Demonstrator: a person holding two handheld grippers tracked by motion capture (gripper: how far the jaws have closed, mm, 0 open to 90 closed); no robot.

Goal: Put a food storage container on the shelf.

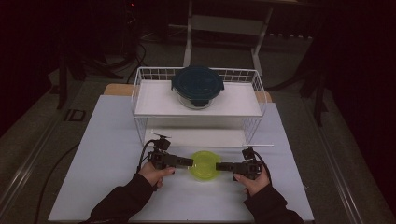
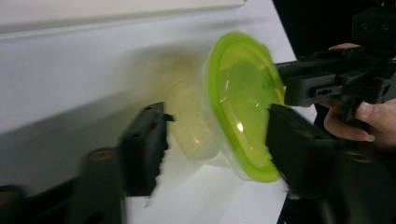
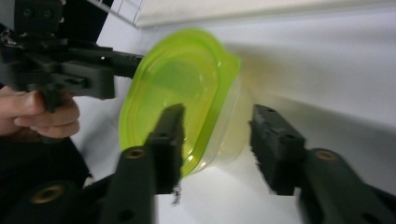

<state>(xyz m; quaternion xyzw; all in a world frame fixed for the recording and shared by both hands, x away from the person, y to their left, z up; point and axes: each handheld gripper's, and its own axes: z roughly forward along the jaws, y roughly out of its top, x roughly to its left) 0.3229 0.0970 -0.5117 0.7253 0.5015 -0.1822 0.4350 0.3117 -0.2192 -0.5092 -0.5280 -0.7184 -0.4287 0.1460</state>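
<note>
A clear container with a yellow-green lid [image 1: 204, 164] [image 2: 233, 102] [image 3: 187, 84] sits on the white table, close to the person's side. My left gripper [image 1: 191, 162] [image 2: 217, 112] reaches in from its left. One jaw lies over the lid, and the other meets the clear base, so the gripper looks shut on the container. My right gripper [image 1: 217, 166] [image 3: 217, 112] comes in from the container's right with its jaws astride it. One jaw is over the lid, and a gap shows between the other jaw and the clear wall. Each gripper view also shows the other gripper [image 2: 303, 84] [image 3: 107, 74] beyond the container.
A white wire rack [image 1: 140, 93] stands just behind the container. Its upper shelf carries a glass bowl with a dark blue lid [image 1: 197, 86], and a lower shelf [image 1: 196, 137] sits beneath. White tabletop [image 1: 107, 154] spreads to both sides. Beyond the table are dark floor and cables.
</note>
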